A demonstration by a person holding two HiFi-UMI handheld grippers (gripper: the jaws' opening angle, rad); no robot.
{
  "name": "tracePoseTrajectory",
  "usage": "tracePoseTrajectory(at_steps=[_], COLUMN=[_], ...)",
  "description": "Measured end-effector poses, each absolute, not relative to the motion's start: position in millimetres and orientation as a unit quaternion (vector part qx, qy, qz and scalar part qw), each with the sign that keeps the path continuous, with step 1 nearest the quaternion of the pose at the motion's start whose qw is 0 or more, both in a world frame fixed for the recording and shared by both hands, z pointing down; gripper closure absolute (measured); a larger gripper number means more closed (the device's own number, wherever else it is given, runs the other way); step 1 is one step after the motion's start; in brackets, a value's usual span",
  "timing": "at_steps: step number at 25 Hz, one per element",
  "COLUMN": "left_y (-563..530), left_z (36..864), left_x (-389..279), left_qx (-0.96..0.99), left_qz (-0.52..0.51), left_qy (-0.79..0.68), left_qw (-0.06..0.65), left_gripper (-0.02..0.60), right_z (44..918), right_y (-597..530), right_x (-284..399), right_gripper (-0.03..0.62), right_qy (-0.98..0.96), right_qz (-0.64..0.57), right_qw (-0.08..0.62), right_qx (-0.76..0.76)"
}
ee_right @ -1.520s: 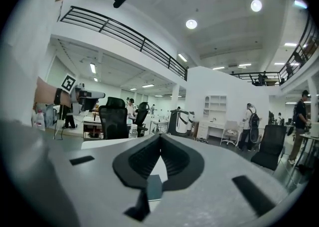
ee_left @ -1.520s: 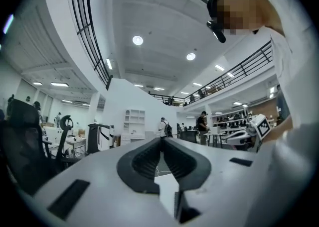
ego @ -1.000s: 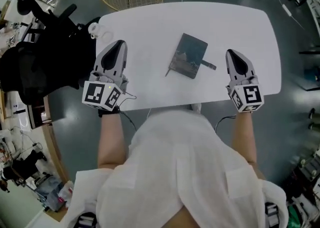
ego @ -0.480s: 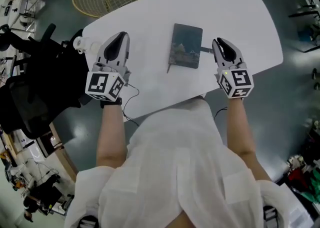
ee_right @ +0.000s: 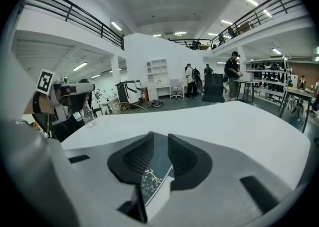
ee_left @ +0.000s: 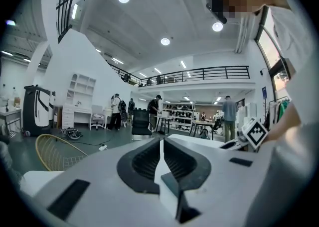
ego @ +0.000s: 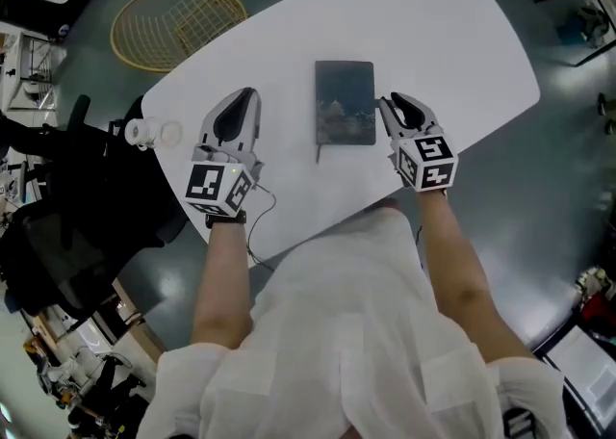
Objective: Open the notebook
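Only the right gripper view shows the notebook (ee_right: 151, 182) edge between the jaws of the right gripper (ee_right: 160, 144). These jaws have just been opening and stand slightly apart around it. The left gripper view shows the left gripper (ee_left: 162, 147) with jaws almost together and nothing between them. In the head view, both forearms reach forward over the table (ego: 433, 33). The notebook is closed, with a dark cover, and lies flat mid-table between the grippers, its right edge at the right fingertips.

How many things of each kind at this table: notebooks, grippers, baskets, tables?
Dark rectangular notebook: 1
Grey hand-held grippers with marker cubes: 2 (left gripper, right gripper)
Yellow round wire basket on the floor: 1
White rounded table: 1
Total: 5
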State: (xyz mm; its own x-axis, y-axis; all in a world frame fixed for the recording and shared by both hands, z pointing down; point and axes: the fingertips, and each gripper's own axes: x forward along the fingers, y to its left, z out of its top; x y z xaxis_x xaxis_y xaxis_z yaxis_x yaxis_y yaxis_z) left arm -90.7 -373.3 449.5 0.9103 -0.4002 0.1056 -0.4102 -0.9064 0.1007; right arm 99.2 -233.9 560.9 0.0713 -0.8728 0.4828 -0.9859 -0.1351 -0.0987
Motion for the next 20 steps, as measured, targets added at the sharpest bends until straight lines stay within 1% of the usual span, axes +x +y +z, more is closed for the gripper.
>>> tracePoseTrajectory(at_steps=[8, 14, 20], left_y=[-377, -377, -379], left_z=[488, 498, 500], left_x=[-71, -72, -76], left_qx=[0.973, 0.97, 0.968], left_qz=[0.065, 0.071, 0.072], left_qy=[-0.203, -0.203, -0.211], left_qw=[0.094, 0.109, 0.111], left_gripper=[0.56, 0.56, 0.56], right_z=[634, 660, 671], right_y=[-237, -244, -247], right_x=[107, 104, 106], right_gripper=[0.497, 0.496, 0.497], right_qy=[-0.596, -0.574, -0.562], right_qz=[0.32, 0.367, 0.397], right_qw=[0.129, 0.132, 0.119], right_qx=[0.725, 0.72, 0.716])
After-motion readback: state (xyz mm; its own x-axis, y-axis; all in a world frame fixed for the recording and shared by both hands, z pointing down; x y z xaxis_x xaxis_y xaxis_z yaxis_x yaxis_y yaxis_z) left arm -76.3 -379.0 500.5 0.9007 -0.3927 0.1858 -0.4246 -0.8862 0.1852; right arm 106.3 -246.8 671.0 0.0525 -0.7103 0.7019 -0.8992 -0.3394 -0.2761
